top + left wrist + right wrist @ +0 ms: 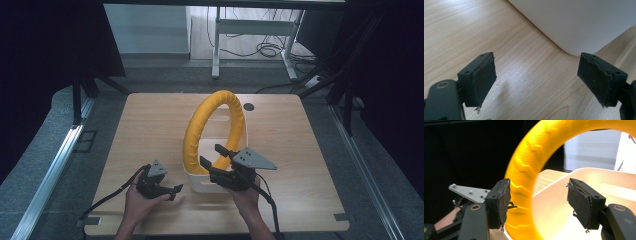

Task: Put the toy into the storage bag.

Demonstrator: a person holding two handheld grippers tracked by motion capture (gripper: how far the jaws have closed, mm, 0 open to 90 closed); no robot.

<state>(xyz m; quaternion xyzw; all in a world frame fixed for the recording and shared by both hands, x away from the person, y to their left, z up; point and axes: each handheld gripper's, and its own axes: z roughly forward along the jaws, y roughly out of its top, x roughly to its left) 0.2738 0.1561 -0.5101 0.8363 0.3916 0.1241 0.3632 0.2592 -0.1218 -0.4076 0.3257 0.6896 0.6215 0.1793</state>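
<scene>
Right gripper point(214, 156) jaws open, straddling the yellow ring point(212, 132) standing upright in the white bin point(200, 182) mid-counter point(150, 125); left gripper point(172, 190) open, empty beside the bin: centre pads on the ring's near side before closing, steady the bin.

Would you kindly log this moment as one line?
left hand-held gripper: open, on table | right hand-held gripper: open, beside upright yellow ridged ring | ring: in white plastic tub

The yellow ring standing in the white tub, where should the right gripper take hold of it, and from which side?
Probably the near arc of the yellow ring, just above the white tub rim. It stands upright on edge, so the open right gripper can come in level from the person's side, one jaw each side of the tube.
</scene>
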